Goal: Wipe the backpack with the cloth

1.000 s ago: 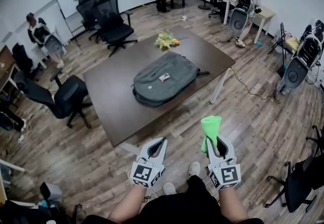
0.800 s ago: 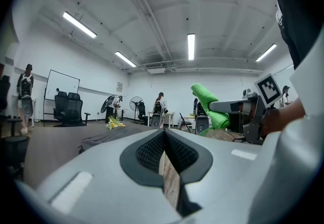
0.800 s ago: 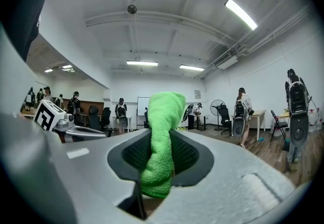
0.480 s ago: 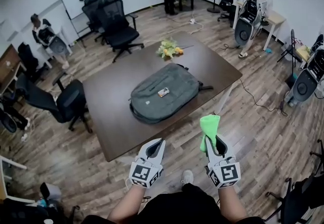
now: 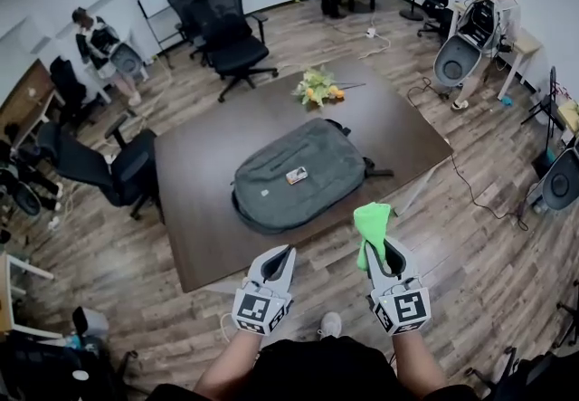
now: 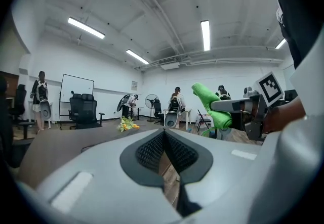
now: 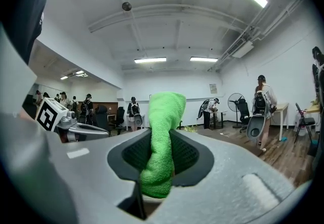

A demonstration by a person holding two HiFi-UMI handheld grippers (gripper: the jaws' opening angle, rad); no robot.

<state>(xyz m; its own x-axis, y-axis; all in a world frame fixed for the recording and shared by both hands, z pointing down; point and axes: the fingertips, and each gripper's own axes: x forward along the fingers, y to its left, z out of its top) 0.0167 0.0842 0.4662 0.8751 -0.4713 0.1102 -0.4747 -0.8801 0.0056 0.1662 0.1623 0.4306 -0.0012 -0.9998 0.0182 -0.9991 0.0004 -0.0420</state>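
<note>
A grey backpack (image 5: 294, 171) lies flat in the middle of the dark brown table (image 5: 199, 209), with a small tag on its top. My right gripper (image 5: 387, 253) is shut on a bright green cloth (image 5: 371, 229), which sticks up from the jaws (image 7: 161, 137). It hovers off the table's near edge, short of the backpack. My left gripper (image 5: 281, 258) is beside it, shut with nothing between the jaws (image 6: 163, 148). The green cloth (image 6: 212, 107) also shows in the left gripper view.
A bunch of yellow flowers (image 5: 317, 87) lies at the table's far side. Black office chairs (image 5: 231, 33) stand at the far and left sides (image 5: 109, 168). Several people (image 5: 99, 42) with backpacks stand around the room. A cable (image 5: 479, 200) runs over the wooden floor at right.
The table and backpack have drawn nearer and shifted a little to the right in the head view as I walk closer. Both grippers keep their pose and hold.
</note>
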